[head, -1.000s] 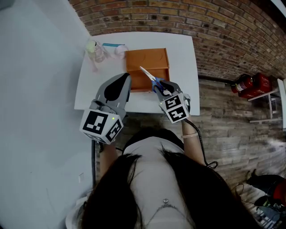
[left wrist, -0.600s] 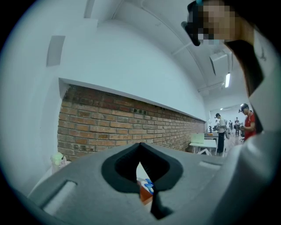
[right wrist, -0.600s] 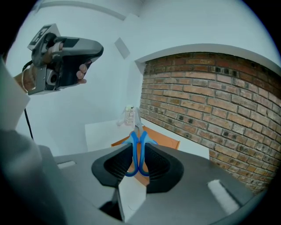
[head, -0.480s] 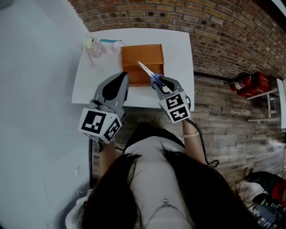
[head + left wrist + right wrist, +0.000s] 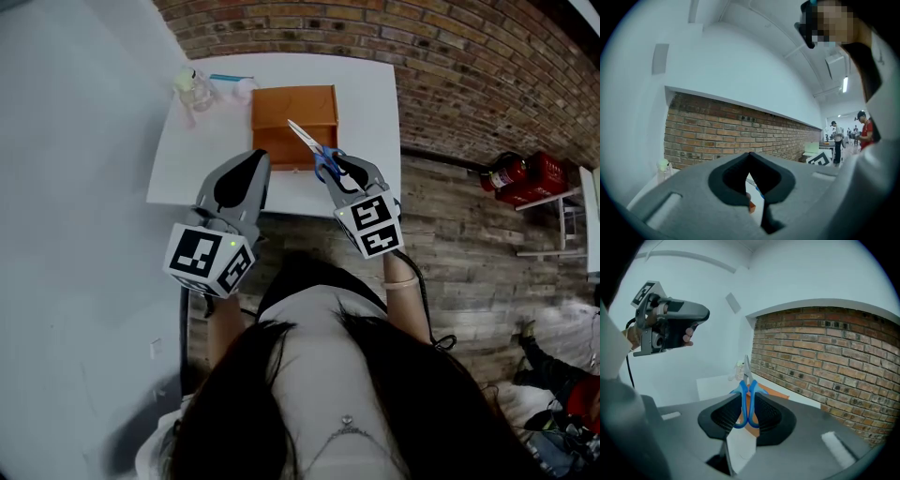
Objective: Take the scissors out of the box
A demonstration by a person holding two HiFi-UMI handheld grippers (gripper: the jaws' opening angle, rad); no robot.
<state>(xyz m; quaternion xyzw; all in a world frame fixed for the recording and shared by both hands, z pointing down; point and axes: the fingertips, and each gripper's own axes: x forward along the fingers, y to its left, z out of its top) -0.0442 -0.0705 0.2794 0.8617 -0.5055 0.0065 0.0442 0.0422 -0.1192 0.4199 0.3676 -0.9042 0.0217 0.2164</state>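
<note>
The scissors (image 5: 315,152) are out of the box (image 5: 292,114), pinched by their blue handles in the right gripper (image 5: 339,174). They hang above the box's near edge with the blades pointing away from us over it. The right gripper view shows both handle loops squeezed between the pads.

The left gripper (image 5: 251,165) is closed on nothing and is held level just left of the box.

To do this step well, we judge that we should keep a firm grip on the handles and point the blades away from us. We should carry the scissors past the box wall before lowering them onto bare table (image 5: 373,103).

The table is white, with a small bottle (image 5: 190,88) at its far left corner. A brick wall (image 5: 469,56) lies beyond it. A red fire extinguisher (image 5: 521,176) lies on the plank floor to the right.
</note>
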